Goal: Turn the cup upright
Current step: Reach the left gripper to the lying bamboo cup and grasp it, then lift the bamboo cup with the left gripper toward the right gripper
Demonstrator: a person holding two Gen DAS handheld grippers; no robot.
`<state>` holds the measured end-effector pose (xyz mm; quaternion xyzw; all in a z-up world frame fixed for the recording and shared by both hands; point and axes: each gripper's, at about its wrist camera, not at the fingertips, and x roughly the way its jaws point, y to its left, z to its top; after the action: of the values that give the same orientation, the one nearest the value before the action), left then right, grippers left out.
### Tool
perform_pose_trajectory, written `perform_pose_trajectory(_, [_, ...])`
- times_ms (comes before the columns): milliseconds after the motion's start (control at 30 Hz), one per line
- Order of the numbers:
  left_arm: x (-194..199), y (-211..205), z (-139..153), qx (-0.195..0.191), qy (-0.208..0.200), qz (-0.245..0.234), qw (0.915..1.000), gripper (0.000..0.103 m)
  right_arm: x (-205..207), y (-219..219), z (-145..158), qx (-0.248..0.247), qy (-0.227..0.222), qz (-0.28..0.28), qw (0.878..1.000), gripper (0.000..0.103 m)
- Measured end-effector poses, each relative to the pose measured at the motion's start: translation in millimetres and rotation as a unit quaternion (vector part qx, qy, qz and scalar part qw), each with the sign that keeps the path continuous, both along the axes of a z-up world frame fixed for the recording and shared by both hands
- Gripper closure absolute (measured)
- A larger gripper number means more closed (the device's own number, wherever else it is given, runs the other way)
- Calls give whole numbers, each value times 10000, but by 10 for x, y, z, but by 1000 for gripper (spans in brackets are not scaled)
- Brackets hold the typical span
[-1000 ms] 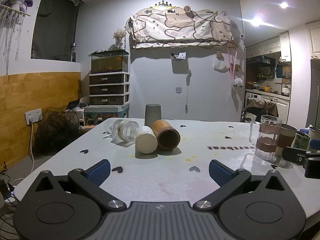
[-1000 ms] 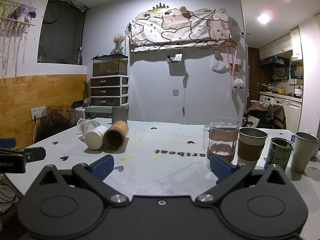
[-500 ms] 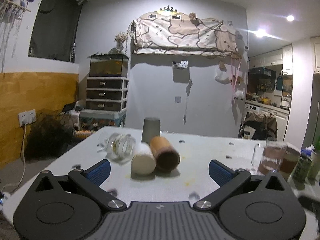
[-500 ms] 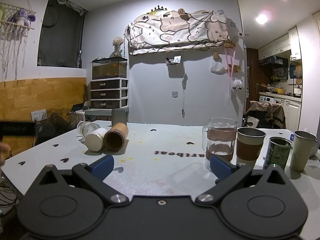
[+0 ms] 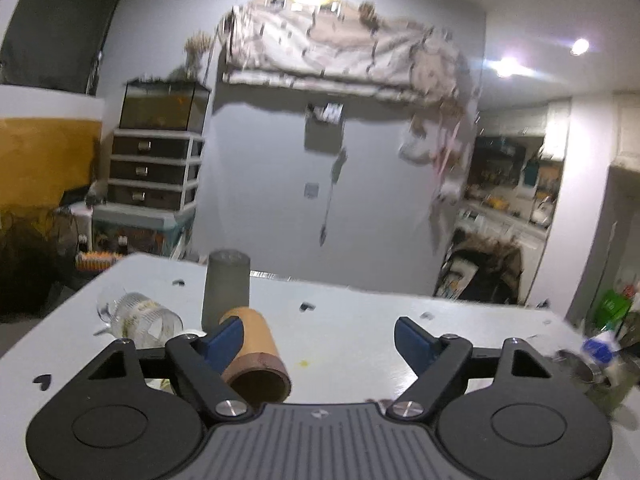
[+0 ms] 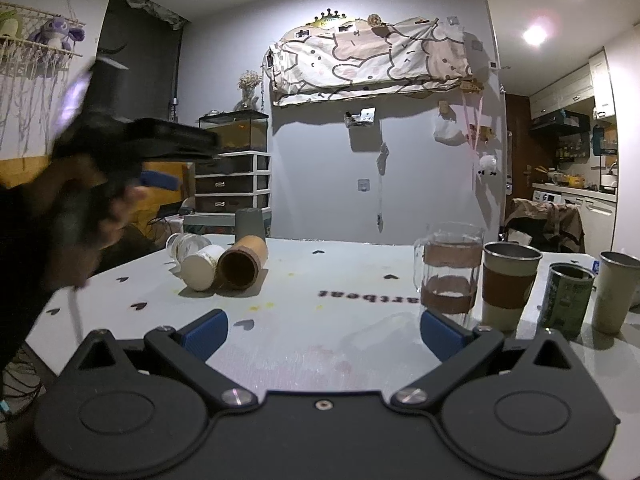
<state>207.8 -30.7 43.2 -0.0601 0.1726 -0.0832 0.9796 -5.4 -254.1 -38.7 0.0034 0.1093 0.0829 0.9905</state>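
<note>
A brown cup point(image 5: 256, 354) point(image 6: 242, 264) lies on its side on the white table, mouth toward me. A white cup point(image 6: 200, 270) and a clear glass jar point(image 5: 140, 320) point(image 6: 184, 244) lie beside it, and a grey cup point(image 5: 226, 286) point(image 6: 250, 226) stands upside down behind them. My left gripper point(image 5: 320, 340) is open and raised, its left finger in front of the brown cup; it also shows blurred in the right wrist view point(image 6: 156, 178). My right gripper point(image 6: 324, 328) is open and empty over the table's near part.
At the right stand a glass mug with brown bands point(image 6: 450, 274), a steel cup with a brown sleeve point(image 6: 508, 286), a green can point(image 6: 566, 300) and a beige cup point(image 6: 616, 292). A white table point(image 6: 340, 280) with heart marks bears them all.
My left gripper has risen and moved forward over the table toward the lying cups, which now sit close under its left finger. The right gripper has stayed still.
</note>
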Motion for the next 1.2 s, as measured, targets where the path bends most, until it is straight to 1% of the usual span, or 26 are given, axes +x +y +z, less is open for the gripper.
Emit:
perform_pose_trajectory(133, [499,-80,-241,257,513,142,9983,29,12,-67,-149,7,103,20,9999,0])
perform_pose_trajectory(200, [726,-127,-343,486,762,300,9955,30,54,-101,-210,19,187,-12,9998,0])
perform_pose_trajectory(333, [994,-257,-498,904,931,432,9906,30,148,-147,-328,-19,390,-74,9992,0])
perform_pose_trajectory(433, [1146,-368,-620,1327,1062,477,9843,32,201,-181,-410,-19,495,-111,9987,0])
perform_pose_trajectory(467, [1168,-410,-644,1555,988,554,9813,33,208,-196,-430,-18,514,-118,9986,0])
perform_pose_trajectory(533, [1231,-432,-684,1779,1008,675,9766,34,243,-208,-457,-16,551,-136,9984,0])
perform_pose_trajectory(633, [1292,-403,-705,1861,1135,835,9724,34,261,-206,-494,-28,587,-137,9982,0])
perform_pose_trajectory(767, [1338,-410,-733,2092,1294,905,9650,34,255,-194,-514,-21,625,-126,9980,0])
perform_pose_trajectory(800, [1338,-412,-729,2133,1305,910,9639,35,255,-192,-516,-22,631,-125,9979,0])
perform_pose_trajectory(833, [1330,-413,-726,2147,1287,926,9637,40,253,-190,-514,-21,636,-120,9979,0])
perform_pose_trajectory(933, [1288,-402,-717,2154,1255,884,9644,41,253,-187,-512,-9,637,-116,9979,0])
perform_pose_trajectory(1000, [1265,-412,-723,2236,1215,815,9636,41,259,-197,-506,20,637,-128,9979,0])
perform_pose_trajectory(1100, [1276,-442,-731,2309,1214,818,9619,39,269,-190,-502,39,654,-143,9978,0])
perform_pose_trajectory(1167, [1295,-478,-766,2473,1259,794,9574,33,266,-187,-498,28,644,-123,9978,0])
perform_pose_trajectory(1200, [1304,-495,-789,2571,1273,797,9546,32,260,-180,-496,18,631,-110,9979,0])
